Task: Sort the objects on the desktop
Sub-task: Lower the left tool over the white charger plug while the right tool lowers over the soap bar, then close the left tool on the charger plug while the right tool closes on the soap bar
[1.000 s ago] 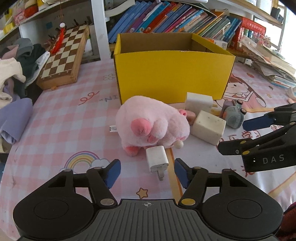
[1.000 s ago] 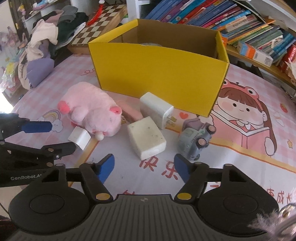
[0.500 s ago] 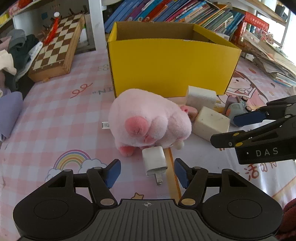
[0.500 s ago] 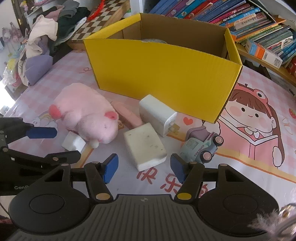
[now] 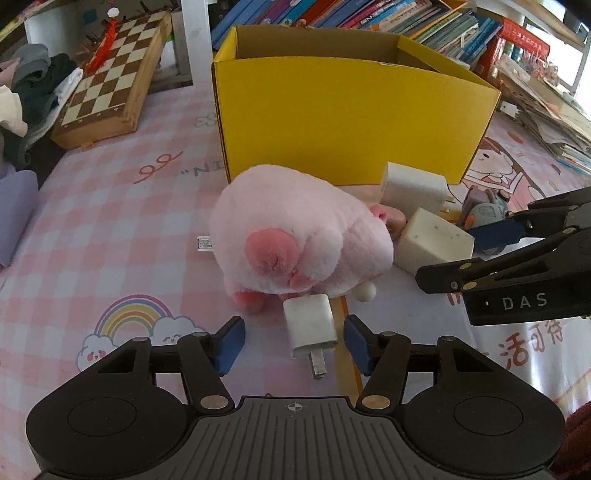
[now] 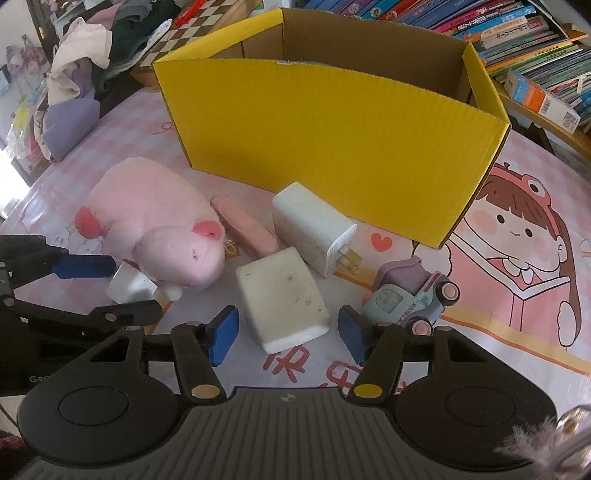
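Observation:
My left gripper (image 5: 293, 345) is open, its jaws on either side of a small white charger (image 5: 310, 326) lying prongs toward me against a pink plush pig (image 5: 295, 236). My right gripper (image 6: 288, 334) is open around the near end of a white block (image 6: 282, 297). A larger white charger (image 6: 314, 229), a pink bar (image 6: 245, 229) and a toy truck (image 6: 410, 295) lie in front of the open yellow box (image 6: 332, 122). The box also shows in the left wrist view (image 5: 347, 107). The left gripper shows in the right wrist view (image 6: 107, 288) around the small charger (image 6: 131, 286).
A chessboard (image 5: 110, 81) and a pile of clothes (image 5: 26, 96) lie at the back left. Bookshelves (image 5: 369, 18) stand behind the box, stacked papers (image 5: 543, 107) at the right. The table has a pink checked cloth (image 5: 92, 229).
Both grippers have moved forward and down. The small charger now lies between my left jaws, and the white block between my right jaws.

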